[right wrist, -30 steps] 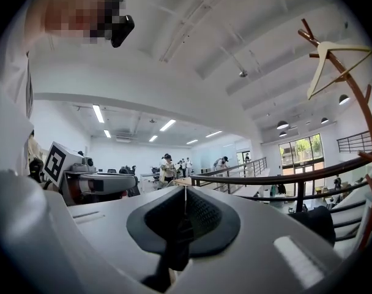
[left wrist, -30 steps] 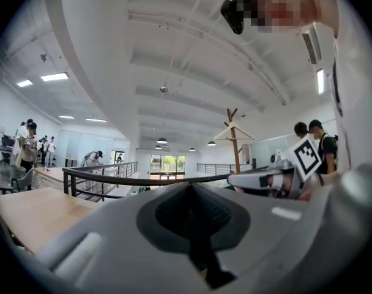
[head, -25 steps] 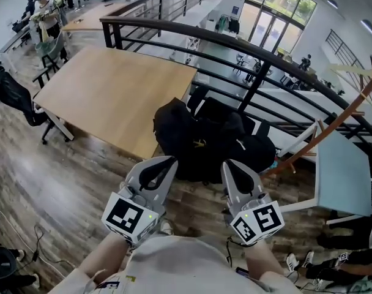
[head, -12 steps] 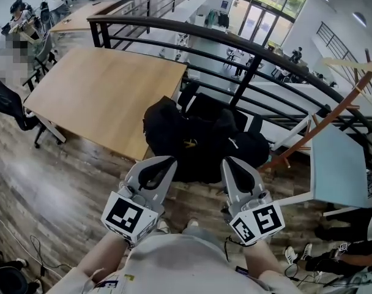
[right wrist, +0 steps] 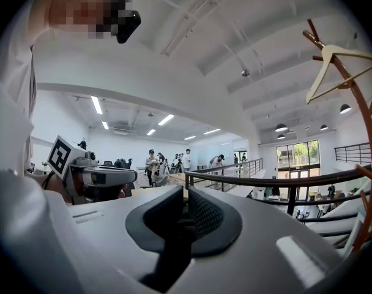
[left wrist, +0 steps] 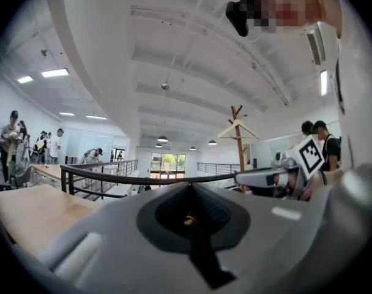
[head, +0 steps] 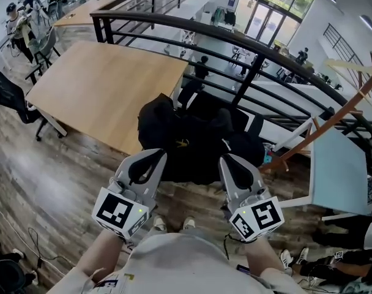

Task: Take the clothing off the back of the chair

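Note:
Black clothing (head: 192,143) lies heaped over the back of a chair, which it hides almost wholly, beside the corner of a wooden table (head: 106,84). My left gripper (head: 154,154) is held level just short of the clothing's near left edge, its jaws shut and empty (left wrist: 189,184). My right gripper (head: 225,159) is level at the clothing's near right edge. Its jaws are opening, with a thin slit between them and nothing in it (right wrist: 186,192). Neither gripper touches the cloth.
A black railing (head: 253,48) curves behind the chair over a drop to a lower floor. A wooden coat stand (head: 333,121) and a pale table (head: 339,170) stand at the right. An office chair (head: 8,97) and several people are at the far left.
Both grippers have advanced toward the black clothing, which now sits closer to their tips. The left gripper has drifted a little left in the view.

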`<state>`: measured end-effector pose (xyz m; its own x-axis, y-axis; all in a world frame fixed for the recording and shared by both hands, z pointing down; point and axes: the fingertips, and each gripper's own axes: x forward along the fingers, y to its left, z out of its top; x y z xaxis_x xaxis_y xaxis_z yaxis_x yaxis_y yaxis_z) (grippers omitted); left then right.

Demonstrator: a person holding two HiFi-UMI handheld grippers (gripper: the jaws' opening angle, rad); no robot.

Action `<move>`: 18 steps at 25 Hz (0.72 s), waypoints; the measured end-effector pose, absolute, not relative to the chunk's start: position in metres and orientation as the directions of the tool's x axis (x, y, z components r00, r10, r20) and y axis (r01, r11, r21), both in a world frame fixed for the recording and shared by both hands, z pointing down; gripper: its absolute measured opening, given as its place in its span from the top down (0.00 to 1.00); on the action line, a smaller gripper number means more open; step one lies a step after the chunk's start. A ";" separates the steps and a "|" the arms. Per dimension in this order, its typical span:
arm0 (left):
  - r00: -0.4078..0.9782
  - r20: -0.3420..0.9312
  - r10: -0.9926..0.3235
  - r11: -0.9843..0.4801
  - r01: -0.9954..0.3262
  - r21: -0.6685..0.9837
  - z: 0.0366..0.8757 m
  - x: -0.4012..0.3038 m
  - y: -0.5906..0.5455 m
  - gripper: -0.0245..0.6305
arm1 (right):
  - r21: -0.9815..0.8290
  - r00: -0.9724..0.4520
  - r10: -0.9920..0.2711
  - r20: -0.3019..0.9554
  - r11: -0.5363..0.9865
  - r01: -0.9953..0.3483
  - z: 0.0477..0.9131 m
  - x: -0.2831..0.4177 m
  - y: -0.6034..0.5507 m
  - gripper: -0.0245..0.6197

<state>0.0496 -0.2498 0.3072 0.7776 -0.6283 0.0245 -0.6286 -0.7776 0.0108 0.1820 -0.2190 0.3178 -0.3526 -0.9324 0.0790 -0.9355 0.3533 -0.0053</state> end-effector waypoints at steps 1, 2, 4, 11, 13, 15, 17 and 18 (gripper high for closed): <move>0.775 0.029 -0.631 -0.776 -0.631 0.007 0.308 0.052 -0.250 0.96 | -0.008 -0.356 -0.931 0.082 0.356 -0.934 0.319 0.186 -0.220 0.92; 0.775 0.035 -0.631 -0.775 -0.632 0.004 0.309 0.055 -0.249 0.96 | -0.010 -0.358 -0.930 0.083 0.358 -0.933 0.319 0.190 -0.221 0.91; 0.775 0.052 -0.630 -0.776 -0.631 0.001 0.311 0.060 -0.247 0.96 | -0.012 -0.363 -0.928 0.085 0.364 -0.931 0.319 0.196 -0.224 0.90; 0.769 0.073 -0.635 -0.772 -0.635 -0.032 0.318 0.070 -0.243 0.88 | 0.006 -0.386 -0.917 0.103 0.389 -0.921 0.321 0.201 -0.240 0.82; 0.783 0.080 -0.616 -0.787 -0.616 -0.027 0.320 0.076 -0.240 0.76 | 0.010 -0.387 -0.916 0.109 0.390 -0.921 0.324 0.203 -0.245 0.79; 0.776 0.109 -0.621 -0.783 -0.622 -0.029 0.326 0.081 -0.239 0.71 | 0.015 -0.382 -0.917 0.118 0.386 -0.922 0.327 0.205 -0.250 0.76; 0.766 0.131 -0.629 -0.776 -0.629 -0.046 0.334 0.085 -0.242 0.65 | 0.035 -0.362 -0.922 0.137 0.370 -0.928 0.333 0.208 -0.255 0.69; 0.763 0.140 -0.631 -0.774 -0.631 -0.056 0.338 0.087 -0.244 0.62 | 0.050 -0.348 -0.926 0.149 0.359 -0.932 0.336 0.210 -0.257 0.63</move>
<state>0.0867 -0.2438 0.3383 0.7627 -0.6314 0.1399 -0.6306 -0.7741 -0.0560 0.2104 -0.2575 0.3364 -0.3481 -0.9256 0.1486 -0.9321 0.3586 0.0503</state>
